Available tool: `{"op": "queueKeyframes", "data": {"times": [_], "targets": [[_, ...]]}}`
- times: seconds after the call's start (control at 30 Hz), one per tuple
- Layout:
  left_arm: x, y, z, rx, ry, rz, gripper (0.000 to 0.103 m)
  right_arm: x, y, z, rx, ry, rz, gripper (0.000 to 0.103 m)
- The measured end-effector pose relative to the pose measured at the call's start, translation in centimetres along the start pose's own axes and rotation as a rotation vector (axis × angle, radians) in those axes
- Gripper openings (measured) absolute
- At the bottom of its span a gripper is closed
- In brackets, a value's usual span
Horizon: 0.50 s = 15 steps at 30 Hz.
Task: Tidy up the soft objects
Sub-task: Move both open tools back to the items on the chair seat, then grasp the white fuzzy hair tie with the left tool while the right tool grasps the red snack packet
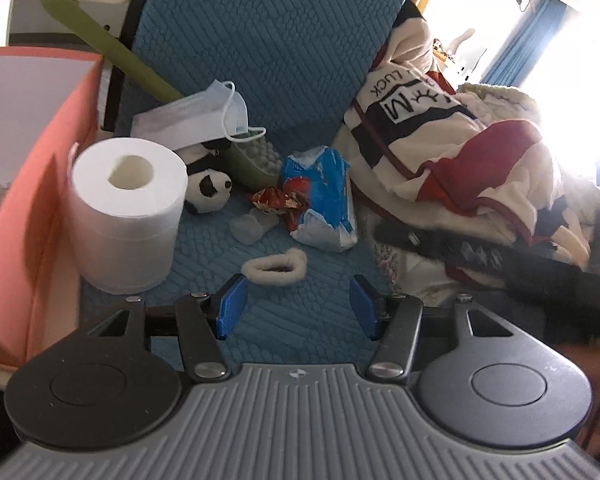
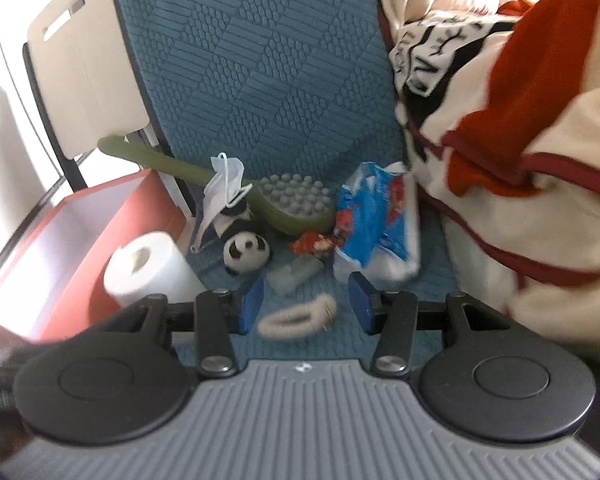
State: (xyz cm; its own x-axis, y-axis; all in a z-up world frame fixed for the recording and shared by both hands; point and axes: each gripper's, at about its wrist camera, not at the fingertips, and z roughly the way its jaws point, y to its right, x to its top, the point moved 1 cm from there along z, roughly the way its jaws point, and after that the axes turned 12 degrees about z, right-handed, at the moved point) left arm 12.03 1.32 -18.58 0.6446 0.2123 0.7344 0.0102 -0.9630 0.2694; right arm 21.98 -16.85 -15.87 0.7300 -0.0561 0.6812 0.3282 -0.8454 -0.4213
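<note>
A fluffy white hair tie [image 1: 275,268] lies on the blue mat [image 1: 268,60], just ahead of my open, empty left gripper [image 1: 298,306]. In the right wrist view the hair tie [image 2: 296,318] lies between the open fingers of my right gripper [image 2: 306,304]. A small panda plush [image 1: 208,190] [image 2: 246,252] sits beside a toilet paper roll [image 1: 126,212] [image 2: 148,272]. A blue tissue pack [image 1: 324,200] [image 2: 376,232] lies behind. A face mask [image 1: 228,110] [image 2: 222,188] rests on a green massage brush [image 1: 112,52] [image 2: 292,204].
An open red box [image 1: 24,200] [image 2: 80,232] stands at the left. A pile of red, white and black clothes [image 1: 460,160] [image 2: 520,140] fills the right. A red candy wrapper [image 1: 268,196] and a clear plastic piece [image 1: 252,226] lie mid-mat. A dark blurred object [image 1: 500,264] crosses the right.
</note>
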Motion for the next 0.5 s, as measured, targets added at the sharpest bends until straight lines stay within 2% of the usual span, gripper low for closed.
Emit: {"op": "queueKeyframes", "data": {"times": [0.1,0.2,0.5], "targets": [[0.0,-0.2,1.8,0.000,-0.008,0.015,0.062,1.0,0.1,2.6,0.015,-0.011,-0.009,0.050],[0.2,-0.4,3.4,-0.016,-0.018,0.035,0.062,1.9,0.5,5.1,0.060,-0.053,0.018,0.050],[0.7,-0.5,8.1,-0.056,-0.051,0.127,0.062,4.4,1.7,11.1,0.119,-0.176,0.047,0.047]]}}
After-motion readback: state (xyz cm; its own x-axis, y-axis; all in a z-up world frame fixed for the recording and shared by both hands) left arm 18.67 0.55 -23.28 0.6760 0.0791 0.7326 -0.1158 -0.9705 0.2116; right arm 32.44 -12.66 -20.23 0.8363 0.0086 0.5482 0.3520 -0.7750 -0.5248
